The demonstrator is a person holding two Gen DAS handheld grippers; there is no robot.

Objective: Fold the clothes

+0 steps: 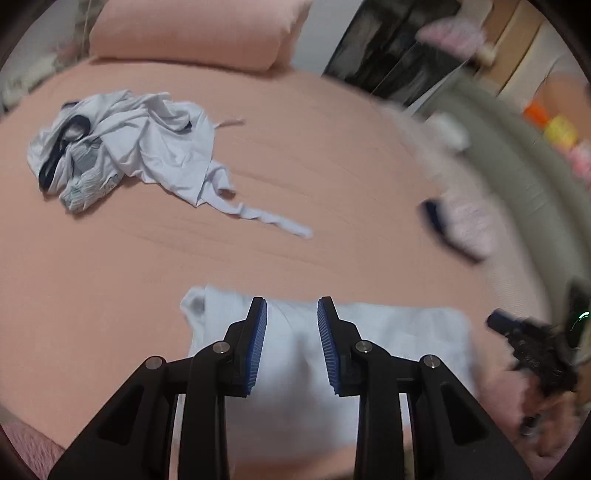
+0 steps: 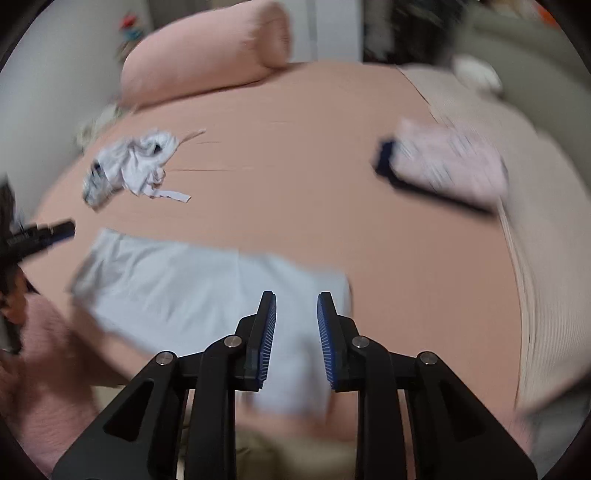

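Right gripper [image 2: 296, 317] hangs with jaws apart over a flat pale-blue garment [image 2: 184, 280] on the pink bed [image 2: 295, 155]; crumpled white clothes [image 2: 129, 166] farther back.

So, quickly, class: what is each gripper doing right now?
Left gripper: open, holding nothing, above the pale blue garment.
Right gripper: open, holding nothing.

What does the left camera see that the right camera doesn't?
Only the left view shows the orange and yellow things at the far right edge, too blurred to name. Only the right view shows a small red and blue thing near the wall. Both show the bed, pillow, crumpled pile, flat white cloth, pink folded stack, and open grippers: left gripper, right gripper.
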